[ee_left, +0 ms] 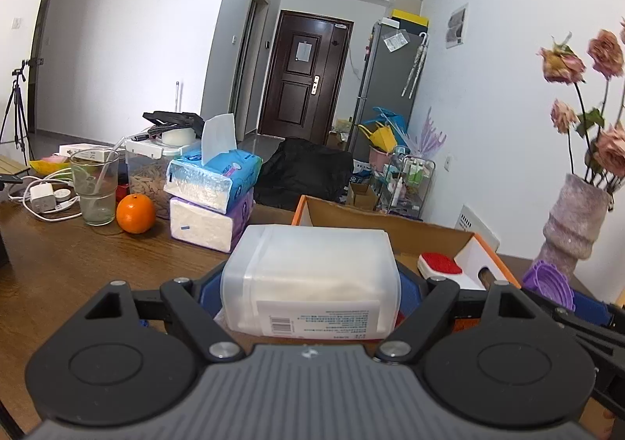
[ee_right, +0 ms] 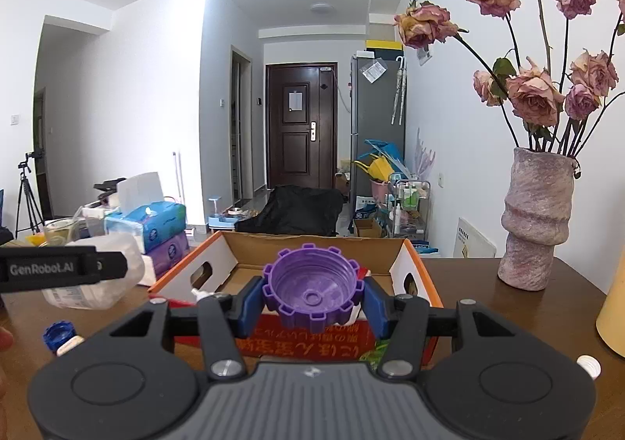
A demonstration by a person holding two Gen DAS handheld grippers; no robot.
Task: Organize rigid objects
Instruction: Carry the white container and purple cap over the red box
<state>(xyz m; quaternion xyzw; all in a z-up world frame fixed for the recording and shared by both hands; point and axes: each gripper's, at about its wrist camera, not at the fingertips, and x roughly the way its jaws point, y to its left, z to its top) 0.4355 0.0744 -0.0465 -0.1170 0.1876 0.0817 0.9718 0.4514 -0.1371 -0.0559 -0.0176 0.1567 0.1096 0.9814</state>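
While both claws are loaded, the step in hand looks like delivering each item into the cardboard box (ee_right: 320, 244) that stands open on the wooden surface (ee_left: 78, 256). The left claw (ee_left: 310, 284) is pinching a translucent plastic container (ee_left: 312, 268) by its two short sides, label toward the camera, held just short of the box's near wall. The right claw (ee_right: 312, 295) is pinching a purple toothed cap (ee_right: 312, 284) across its rim, hollow side facing the camera, raised above the box's near edge.

To do this well, I would judge that one item should go in at a time, since the claws sit close beside each other and the left one already shows at the edge of the right wrist view. The container is wide and smooth, so it could slip or tilt if the grip eases early; lower it until its base rests on the box floor before spreading the fingers. A red and white brush-like item (ee_left: 439, 266) already lies inside, so aim for bare floor beside it. The cap is light and could roll, so set it low instead of dropping it.

A blue cap (ee_right: 58, 334) and a small white cap (ee_right: 589, 364) remain on the surface outside the box, so the sorting seems unfinished.
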